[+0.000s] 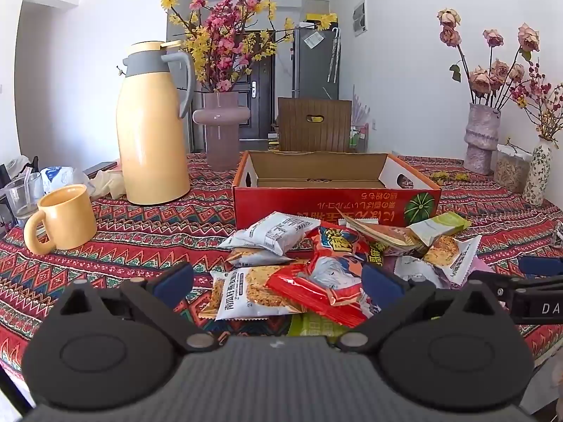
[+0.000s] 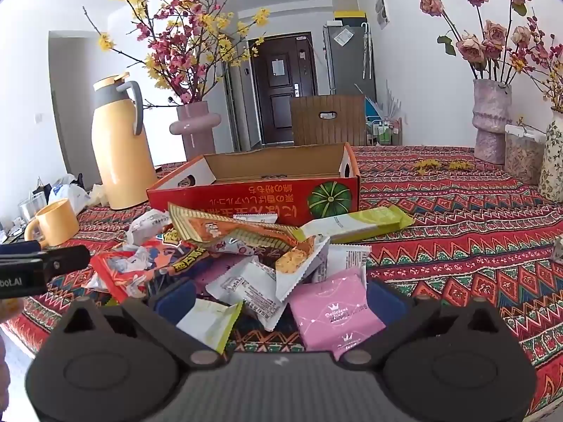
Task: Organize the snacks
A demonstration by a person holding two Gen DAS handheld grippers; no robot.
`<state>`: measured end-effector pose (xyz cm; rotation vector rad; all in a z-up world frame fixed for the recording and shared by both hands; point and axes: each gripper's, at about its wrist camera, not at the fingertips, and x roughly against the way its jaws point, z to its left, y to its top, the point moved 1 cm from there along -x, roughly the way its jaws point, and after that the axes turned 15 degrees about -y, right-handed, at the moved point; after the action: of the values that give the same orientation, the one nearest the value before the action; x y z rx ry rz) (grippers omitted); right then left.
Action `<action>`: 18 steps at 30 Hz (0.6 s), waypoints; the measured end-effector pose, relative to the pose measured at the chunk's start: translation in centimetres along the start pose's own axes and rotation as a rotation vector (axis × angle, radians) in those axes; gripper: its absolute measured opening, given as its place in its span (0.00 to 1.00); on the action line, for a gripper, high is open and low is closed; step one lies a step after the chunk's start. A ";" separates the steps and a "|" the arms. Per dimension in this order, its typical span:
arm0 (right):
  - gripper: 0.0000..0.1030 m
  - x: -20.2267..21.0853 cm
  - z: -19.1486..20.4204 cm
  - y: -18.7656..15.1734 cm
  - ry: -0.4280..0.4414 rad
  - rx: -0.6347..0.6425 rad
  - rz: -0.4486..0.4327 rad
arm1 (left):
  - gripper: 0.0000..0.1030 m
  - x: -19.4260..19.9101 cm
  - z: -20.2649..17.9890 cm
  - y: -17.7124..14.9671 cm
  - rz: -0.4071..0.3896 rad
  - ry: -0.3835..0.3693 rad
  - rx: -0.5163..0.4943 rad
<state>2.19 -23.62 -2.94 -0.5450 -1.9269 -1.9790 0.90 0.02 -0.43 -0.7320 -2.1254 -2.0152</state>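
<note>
I hold both sets of fingers spread wide over the snack pile point(image 1: 327, 263), gripping nothing yet. My left fingers point(image 1: 278, 281) bracket the near left of the heap, where a white cracker packet point(image 1: 253, 295) and a red crinkly bag point(image 1: 316, 281) overlap between the blue pads. My right fingers point(image 2: 278, 299) straddle the near right side, with a pink packet point(image 2: 337, 313) just inside one pad and a white-and-green packet point(image 2: 211, 320) by the other. Both point slightly downward, which I judge suits scooping from the loose heap.

The snacks lie jumbled on the patterned surface point(image 1: 140, 246), pressed up against the front wall of the open red cardboard box point(image 1: 334, 197), which stands just behind them with its flaps up; that looks like where they are meant to go. A long green bar point(image 2: 355, 225) leans near the box's front. The yellow thermos point(image 1: 151, 126) and yellow mug point(image 1: 67, 218) stand well to the left, clear of my reach.

I cannot see the box floor properly, so whether anything lies inside is unclear. Packets low in the pile are buried, and the body of each tool cuts off the nearest edge of the heap
</note>
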 end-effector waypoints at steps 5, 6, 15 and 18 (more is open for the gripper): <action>1.00 0.0 0.0 0.0 0.000 0.000 0.000 | 1.00 0.0 0.1 0.0 0.000 -0.002 -0.001; 1.00 0.0 0.0 0.0 0.000 0.000 0.000 | 1.00 0.0 0.0 0.0 -0.001 -0.001 -0.001; 1.00 0.0 0.0 0.0 0.000 0.000 0.001 | 1.00 -0.3 0.2 -0.1 0.000 0.001 -0.006; 1.00 0.0 0.0 0.0 0.000 0.000 0.000 | 1.00 -0.6 0.0 -0.2 -0.003 0.001 -0.006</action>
<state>2.18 -23.59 -2.93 -0.5453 -1.9269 -1.9786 1.32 -0.13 -0.81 -0.7289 -2.1214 -2.0241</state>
